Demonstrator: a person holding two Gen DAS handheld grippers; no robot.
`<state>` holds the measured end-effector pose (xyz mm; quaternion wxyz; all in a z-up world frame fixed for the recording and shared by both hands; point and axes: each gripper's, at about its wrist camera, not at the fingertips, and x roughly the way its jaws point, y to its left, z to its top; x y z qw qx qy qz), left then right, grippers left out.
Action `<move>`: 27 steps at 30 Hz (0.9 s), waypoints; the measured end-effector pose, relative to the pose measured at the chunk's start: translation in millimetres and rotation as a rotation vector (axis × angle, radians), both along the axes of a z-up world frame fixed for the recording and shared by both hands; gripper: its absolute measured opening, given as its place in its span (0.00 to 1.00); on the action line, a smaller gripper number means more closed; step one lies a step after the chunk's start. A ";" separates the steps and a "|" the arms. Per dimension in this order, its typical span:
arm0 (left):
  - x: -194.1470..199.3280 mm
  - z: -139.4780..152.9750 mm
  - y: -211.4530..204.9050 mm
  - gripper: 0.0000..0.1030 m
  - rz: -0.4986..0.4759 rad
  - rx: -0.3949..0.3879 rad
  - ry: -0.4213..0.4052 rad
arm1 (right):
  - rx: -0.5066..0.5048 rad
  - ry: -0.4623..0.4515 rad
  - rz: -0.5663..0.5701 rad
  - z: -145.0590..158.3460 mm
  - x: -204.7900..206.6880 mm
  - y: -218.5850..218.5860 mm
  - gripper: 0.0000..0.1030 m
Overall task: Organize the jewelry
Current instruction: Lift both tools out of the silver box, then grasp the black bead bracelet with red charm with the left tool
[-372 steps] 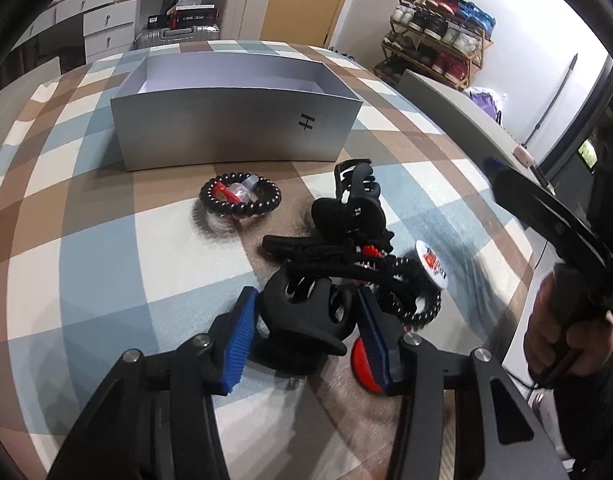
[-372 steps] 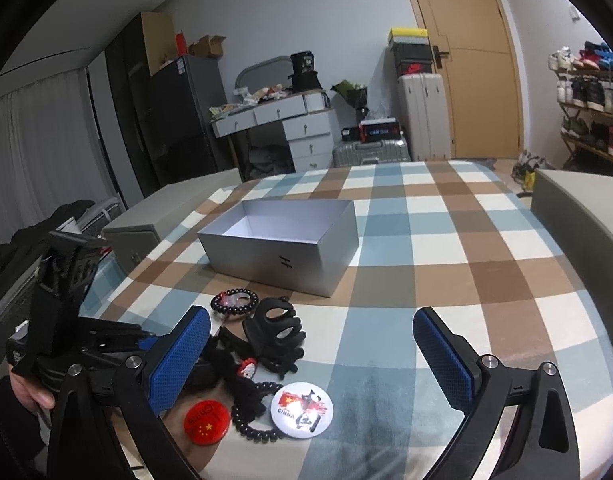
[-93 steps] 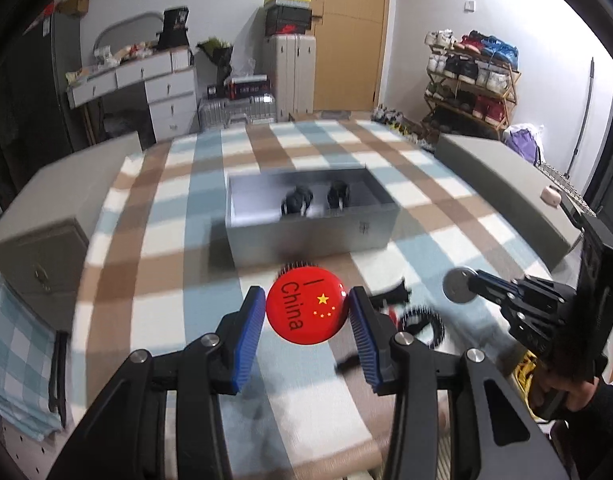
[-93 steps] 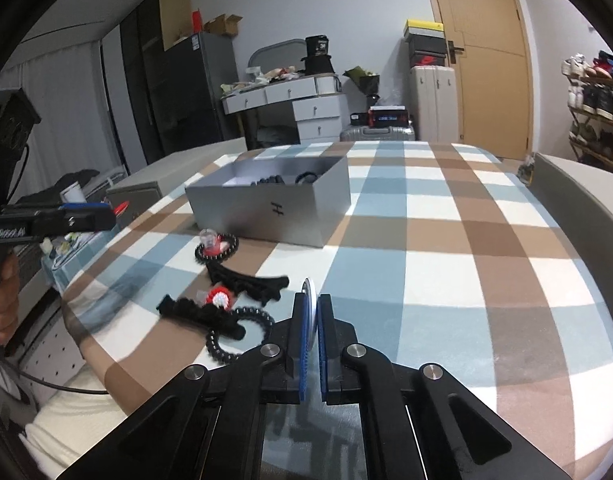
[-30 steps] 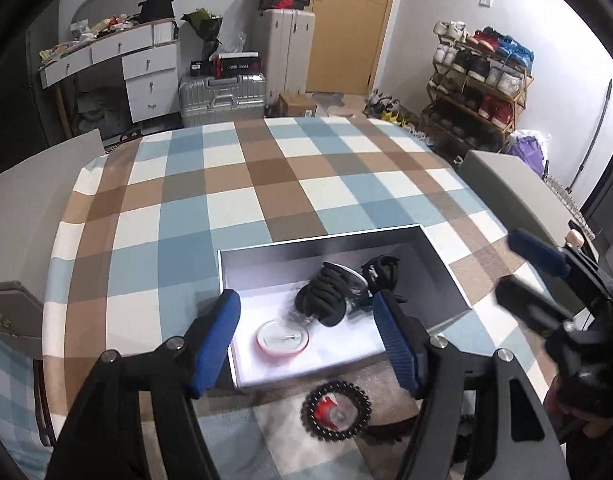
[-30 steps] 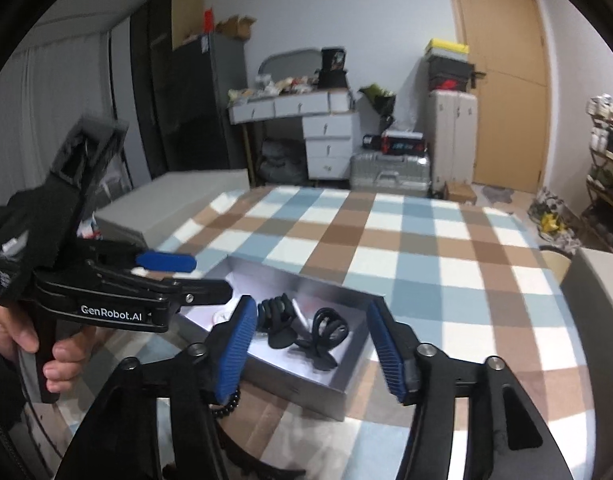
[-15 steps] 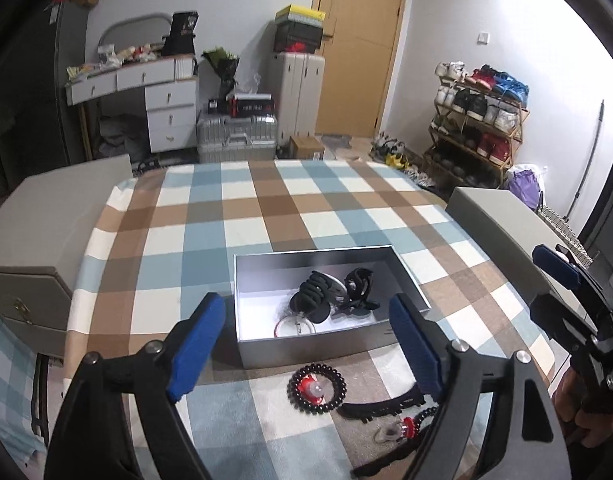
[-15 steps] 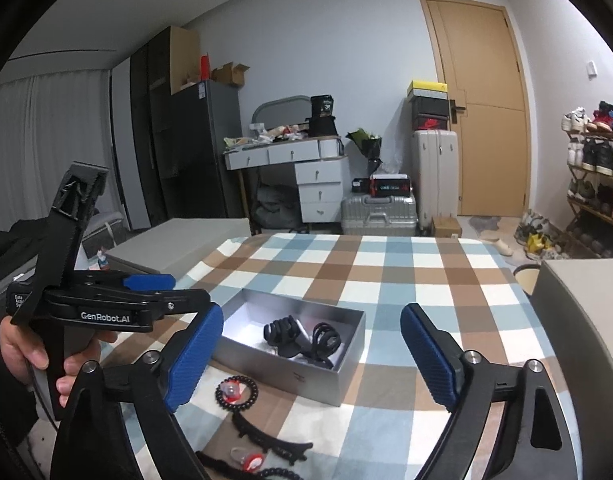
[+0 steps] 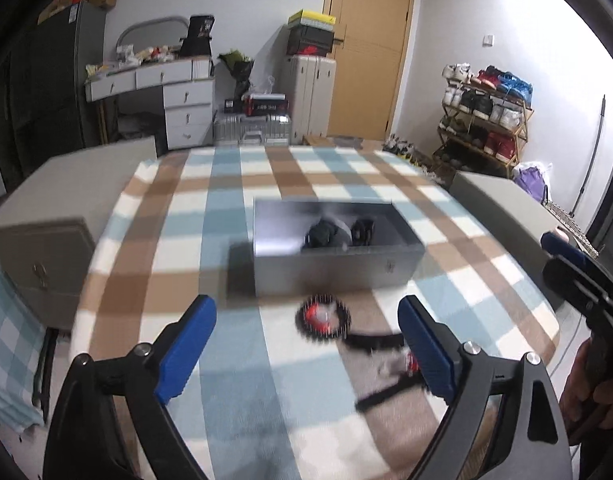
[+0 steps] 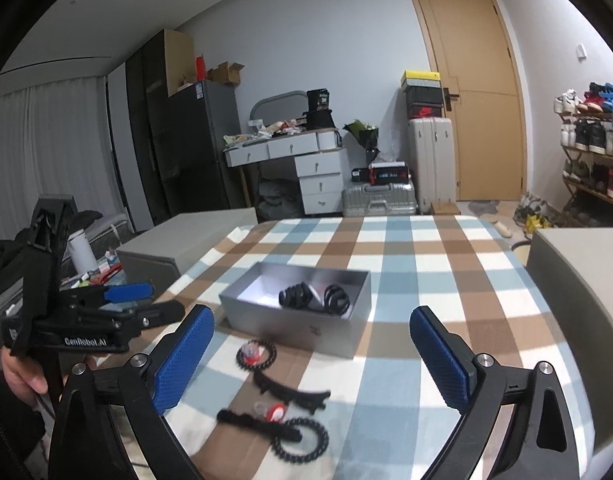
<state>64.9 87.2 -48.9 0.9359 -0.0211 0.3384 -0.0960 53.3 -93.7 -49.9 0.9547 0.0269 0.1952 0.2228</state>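
A silver open box [image 9: 334, 268] [image 10: 294, 324] stands mid-table with black hair claws [image 10: 298, 296] inside. In front of it on the checked cloth lie a black bead bracelet with a red charm [image 9: 324, 319] [image 10: 256, 354], a long black hair clip [image 10: 290, 390], another black clip with a red piece [image 10: 258, 420] and a second bead bracelet [image 10: 302, 440]. My left gripper [image 9: 306, 348] is open and empty, above the near items; it also shows in the right wrist view [image 10: 142, 300]. My right gripper [image 10: 310, 356] is open and empty, held above the table; it shows at the right edge of the left wrist view [image 9: 562, 256].
Grey cabinets stand at the table's left [image 9: 38, 232] and right [image 10: 578, 280] sides. Behind are a desk with drawers [image 10: 298, 160], suitcases [image 10: 378, 196], a door [image 10: 474, 100] and a shoe rack [image 9: 482, 116].
Both grippers have pulled back and lowered from over the box toward the near table edge. Both stay open and empty. The left view is blurred by motion.
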 end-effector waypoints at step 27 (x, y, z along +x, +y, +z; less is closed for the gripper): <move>0.1 -41.2 2.8 0.88 -0.005 -0.124 0.213 | -0.101 0.257 0.036 -94.2 -17.6 12.7 0.98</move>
